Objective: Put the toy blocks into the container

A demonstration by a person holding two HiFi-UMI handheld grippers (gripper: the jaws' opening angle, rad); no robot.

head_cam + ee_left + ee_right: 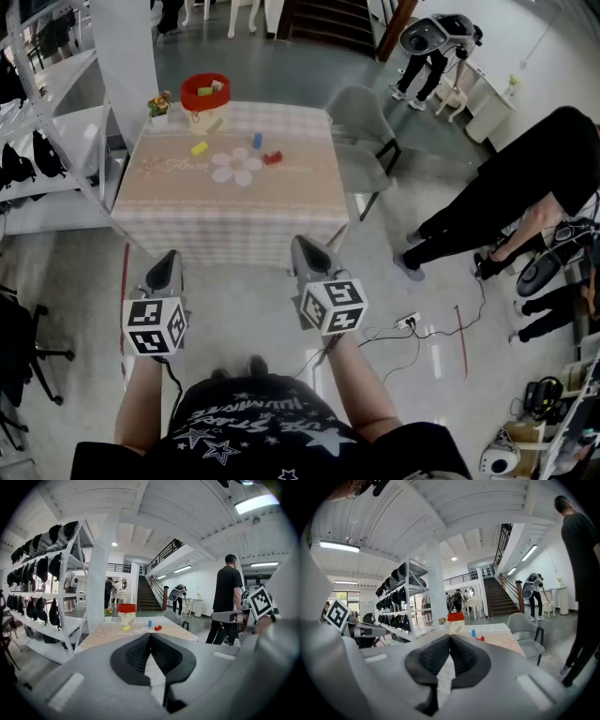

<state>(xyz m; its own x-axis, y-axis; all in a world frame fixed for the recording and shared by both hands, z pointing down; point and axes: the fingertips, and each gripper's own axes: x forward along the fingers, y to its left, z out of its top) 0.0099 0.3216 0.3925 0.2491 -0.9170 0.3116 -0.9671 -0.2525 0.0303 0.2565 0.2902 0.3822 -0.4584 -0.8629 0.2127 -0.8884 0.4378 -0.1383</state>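
Note:
On a table [234,211] with a checked cloth a few steps ahead of me lie a yellow block [199,148], a blue block [258,141] and a red block [273,157]. The red-topped container [204,92] stands at the table's far left. Both grippers hang well short of the table's near edge, touching nothing. My left gripper [171,258] is shut and empty; its view shows the container [126,611] and the blocks [150,623] far beyond its tips [150,634]. My right gripper [302,244] is shut and empty too, with the blue block [473,633] far beyond the gripper's tips [450,635].
A grey chair [361,122] stands at the table's right side. A white pillar [122,47] and shelving [37,141] flank its left. A small flower pot [159,105] sits beside the container. A person in black [525,178] stands to the right, and cables [412,328] lie on the floor.

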